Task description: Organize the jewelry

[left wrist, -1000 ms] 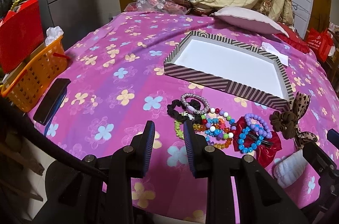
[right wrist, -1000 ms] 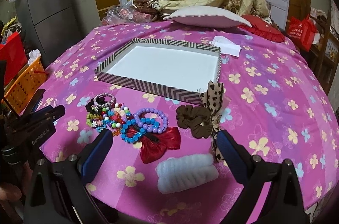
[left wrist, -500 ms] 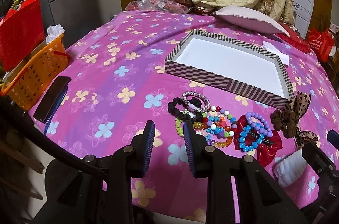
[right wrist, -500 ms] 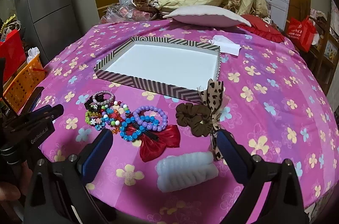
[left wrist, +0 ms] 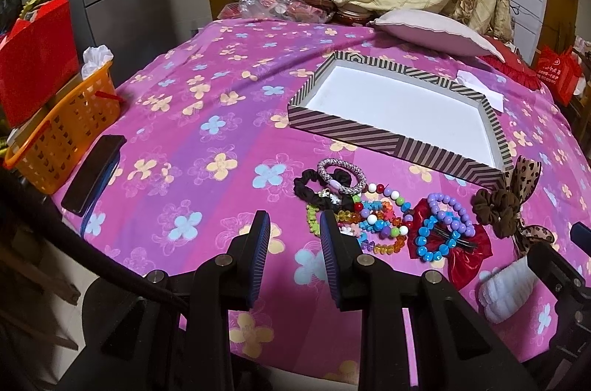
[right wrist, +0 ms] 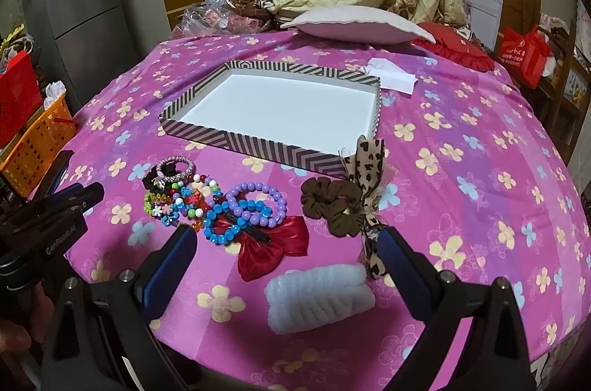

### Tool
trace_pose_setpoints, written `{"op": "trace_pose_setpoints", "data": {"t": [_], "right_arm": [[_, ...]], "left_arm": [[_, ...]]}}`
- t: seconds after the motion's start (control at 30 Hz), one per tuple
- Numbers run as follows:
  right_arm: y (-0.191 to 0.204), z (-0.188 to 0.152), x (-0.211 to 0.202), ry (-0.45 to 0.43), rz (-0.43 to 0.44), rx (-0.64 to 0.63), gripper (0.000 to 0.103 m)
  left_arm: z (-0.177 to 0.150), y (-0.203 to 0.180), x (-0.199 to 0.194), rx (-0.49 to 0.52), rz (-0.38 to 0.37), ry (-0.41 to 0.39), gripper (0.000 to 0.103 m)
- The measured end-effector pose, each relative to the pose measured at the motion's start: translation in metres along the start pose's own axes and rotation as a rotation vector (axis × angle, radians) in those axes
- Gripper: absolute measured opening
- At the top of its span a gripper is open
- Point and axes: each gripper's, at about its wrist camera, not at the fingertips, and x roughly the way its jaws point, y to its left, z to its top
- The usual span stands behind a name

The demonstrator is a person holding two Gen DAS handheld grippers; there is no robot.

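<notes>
1. Left gripper (left wrist: pixel 291 224): jaws partly apart, empty, hovering off the near edge of the pink flowered bedspread (left wrist: pixel 192 117).
2. Right gripper (right wrist: pixel 284 243): jaws wide apart, empty, above the white ribbed scrunchie (right wrist: pixel 319 296).
3. Tangled bead bracelets (right wrist: pixel 207 206) lie near; striped shallow cardboard tray (right wrist: pixel 258 141) sits beyond, empty.
4. Judgement: pinch one outer piece only, lift clear, avoid dragging neighbours.

A bed (right wrist: pixel 461 147) in a pink flowered sheet carries a striped tray (right wrist: pixel 258 143). Near it lie beaded bracelets (right wrist: pixel 236 210), scrunchies (right wrist: pixel 332 202), a red bow (right wrist: pixel 273 243), a white hairband (right wrist: pixel 317 295) and a pillow (right wrist: pixel 354 25).
</notes>
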Motion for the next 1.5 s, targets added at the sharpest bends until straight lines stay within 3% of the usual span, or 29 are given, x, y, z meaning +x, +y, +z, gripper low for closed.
{"op": "trace_pose_setpoints", "data": {"t": [0.47, 1.0, 1.23, 1.5], "right_arm": [[0.004, 0.002, 0.000, 0.013, 0.010, -0.028, 0.100], [0.008, 0.001, 0.013, 0.046, 0.045, -0.060, 0.098], [0.006, 0.002, 0.021, 0.065, 0.062, -0.050, 0.096], [-0.001, -0.001, 0.030, 0.089, 0.068, -0.032, 0.096]], "left_arm": [[0.000, 0.001, 0.003, -0.012, -0.005, 0.026, 0.040], [0.011, 0.049, 0.030, -0.158, -0.093, 0.110, 0.040], [0.040, 0.046, 0.062, -0.222, -0.237, 0.228, 0.040], [0.068, 0.024, 0.116, -0.233, -0.277, 0.366, 0.040]]}}
